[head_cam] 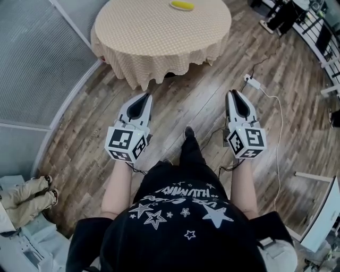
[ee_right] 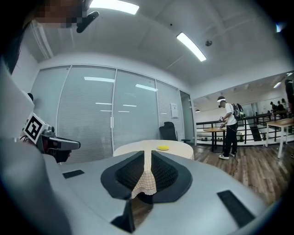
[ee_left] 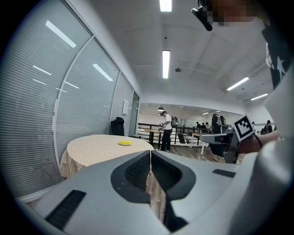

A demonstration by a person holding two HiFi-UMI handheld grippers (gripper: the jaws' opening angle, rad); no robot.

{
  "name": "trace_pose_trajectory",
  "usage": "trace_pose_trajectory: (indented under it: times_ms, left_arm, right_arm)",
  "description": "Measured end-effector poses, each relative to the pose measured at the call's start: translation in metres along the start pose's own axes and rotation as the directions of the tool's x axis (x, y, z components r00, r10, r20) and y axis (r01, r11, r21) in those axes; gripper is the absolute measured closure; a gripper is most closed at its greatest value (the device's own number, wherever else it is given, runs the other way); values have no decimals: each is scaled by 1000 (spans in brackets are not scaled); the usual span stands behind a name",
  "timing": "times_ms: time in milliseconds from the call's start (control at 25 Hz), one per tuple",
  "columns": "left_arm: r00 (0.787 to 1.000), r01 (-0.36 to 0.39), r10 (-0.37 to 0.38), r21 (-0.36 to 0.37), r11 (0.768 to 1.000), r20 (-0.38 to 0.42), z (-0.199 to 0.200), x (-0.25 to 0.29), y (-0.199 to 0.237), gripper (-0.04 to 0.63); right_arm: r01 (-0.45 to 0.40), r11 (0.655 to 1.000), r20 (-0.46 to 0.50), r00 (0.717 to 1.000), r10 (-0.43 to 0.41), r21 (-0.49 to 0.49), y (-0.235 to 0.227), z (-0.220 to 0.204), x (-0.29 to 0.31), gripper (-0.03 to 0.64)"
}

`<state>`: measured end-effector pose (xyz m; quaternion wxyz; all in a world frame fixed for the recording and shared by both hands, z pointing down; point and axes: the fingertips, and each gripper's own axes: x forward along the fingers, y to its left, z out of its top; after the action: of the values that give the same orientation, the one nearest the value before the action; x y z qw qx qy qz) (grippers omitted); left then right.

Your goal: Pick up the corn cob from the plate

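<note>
Hanging low and empty, left tool [head_cam: 147, 96] pinched shut, right tool [head_cam: 234, 92] cracked a sliver. Far off at twelve o'clock, on the round worktop [head_cam: 159, 37], lies the yellow corn cob [head_cam: 182, 5]: probably light, stiff and prone to rolling, so grab it mid-length.

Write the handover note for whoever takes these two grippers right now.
Left gripper: fingers shut, nothing in them.
Right gripper: fingers a slit apart, nothing between them.
Both point toward the round table, with a stretch of wood floor between the grippers and the table.
The yellow plate lies on the table's far side. From here the corn cob cannot be told apart from the plate.
Done: nothing picked up yet.
Left: step up to the table, open one gripper, close it on the corn cob and lift it off the plate.
</note>
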<state>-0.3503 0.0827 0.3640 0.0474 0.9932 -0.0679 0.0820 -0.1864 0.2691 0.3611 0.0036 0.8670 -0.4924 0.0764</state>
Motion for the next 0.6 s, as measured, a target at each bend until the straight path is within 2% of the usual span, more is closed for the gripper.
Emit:
trace_pose_trajectory:
  times_ms: [360, 600]
  left_arm:
    - [999, -6, 5, -11, 1000, -47, 4, 80, 13, 581]
    - [998, -13, 12, -5, 1000, -65, 15, 142, 8, 581]
  right_arm:
    - [-7, 1000, -43, 999, 8, 30, -56, -1, 74, 580]
    - [-50, 997, -70, 996, 54, 55, -102, 3, 117, 589]
